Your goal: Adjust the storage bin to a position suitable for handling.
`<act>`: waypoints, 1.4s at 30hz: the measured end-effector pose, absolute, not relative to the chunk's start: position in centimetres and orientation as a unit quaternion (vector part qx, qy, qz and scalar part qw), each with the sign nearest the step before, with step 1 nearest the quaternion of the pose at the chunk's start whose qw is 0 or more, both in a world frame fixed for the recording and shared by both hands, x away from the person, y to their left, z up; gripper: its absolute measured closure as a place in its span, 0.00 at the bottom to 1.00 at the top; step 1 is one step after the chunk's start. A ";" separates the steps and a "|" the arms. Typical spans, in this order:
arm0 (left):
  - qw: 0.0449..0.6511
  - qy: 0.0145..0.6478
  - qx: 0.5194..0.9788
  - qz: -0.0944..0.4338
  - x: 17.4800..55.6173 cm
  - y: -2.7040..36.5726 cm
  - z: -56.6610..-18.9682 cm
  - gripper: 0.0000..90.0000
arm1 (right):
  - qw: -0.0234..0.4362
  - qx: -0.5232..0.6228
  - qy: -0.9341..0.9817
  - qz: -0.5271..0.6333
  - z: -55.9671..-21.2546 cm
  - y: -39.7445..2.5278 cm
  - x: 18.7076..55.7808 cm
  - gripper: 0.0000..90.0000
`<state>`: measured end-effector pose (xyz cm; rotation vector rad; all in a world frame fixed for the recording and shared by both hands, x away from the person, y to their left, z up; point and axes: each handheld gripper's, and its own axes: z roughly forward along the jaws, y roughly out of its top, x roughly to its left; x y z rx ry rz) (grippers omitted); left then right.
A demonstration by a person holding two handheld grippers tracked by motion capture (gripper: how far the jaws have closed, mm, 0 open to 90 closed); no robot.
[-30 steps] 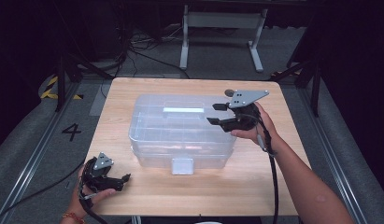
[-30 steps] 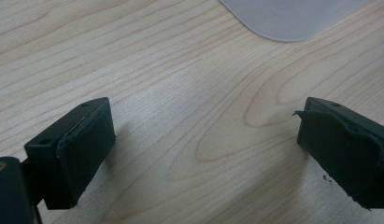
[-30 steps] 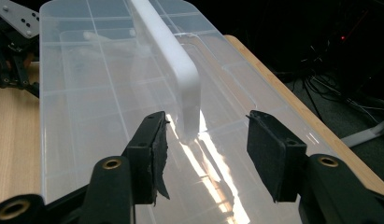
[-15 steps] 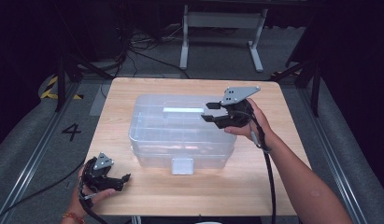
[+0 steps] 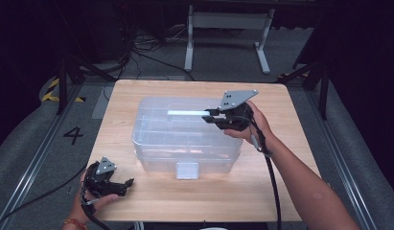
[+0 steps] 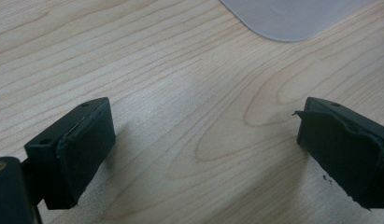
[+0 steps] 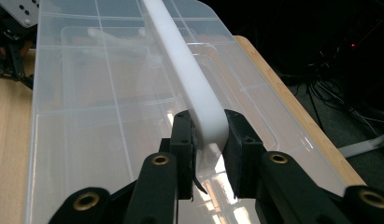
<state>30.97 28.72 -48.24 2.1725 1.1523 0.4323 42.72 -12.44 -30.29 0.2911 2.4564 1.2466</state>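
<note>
Box: we see a clear plastic box [image 5: 185, 136] in the middle of the wooden tabletop [image 5: 290, 182], its long side running left to right, with a lid on top.
Lid: the lid [image 7: 101, 93] is see-through and ribbed into panels; through it we make out the dividers inside the box.
Handle: a white bar handle [image 5: 187, 113] lies along the top of the lid, toward the far side; in the right gripper view we see it run straight away from the tool [image 7: 206, 135].
Latch: a small pale latch [image 5: 187, 170] sits at the middle of the box's near wall.
Right tool: we find the right tool [image 5: 213, 116] over the right end of the lid, clenched on the right end of the handle; its two black pads [image 7: 182, 140] press the white bar from both sides.
Right hand: the right hand [image 5: 254, 125] holds that tool from the right, and its cable [image 5: 271, 177] trails back along the forearm toward the near edge.
Left tool: the left tool [image 5: 127, 186] rests at the near left corner of the tabletop, well apart from the box; in its own view [image 6: 203, 154] we see the pads spread wide, released, with bare wood between them.
Left hand: the left hand [image 5: 91, 196] grips it at the near edge.
Box corner: in the left gripper view a rounded pale corner [image 6: 288, 18] shows at the far edge.
</note>
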 end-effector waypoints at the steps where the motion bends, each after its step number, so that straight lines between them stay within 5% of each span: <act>1: 0.316 0.437 0.826 0.164 31.0 28.7 -48.2 0.05 | 0.184 0.103 0.872 0.442 -30.3 -12.4 42.7 0.84; 28: 0.317 0.438 0.825 0.163 31.0 28.7 -48.2 0.05 | 0.153 0.113 0.870 0.455 -29.6 -12.7 44.1 0.84; 42: 0.321 0.439 0.822 0.169 30.9 29.0 -48.0 0.19 | 0.139 0.114 0.876 0.447 -28.9 -12.7 44.8 0.84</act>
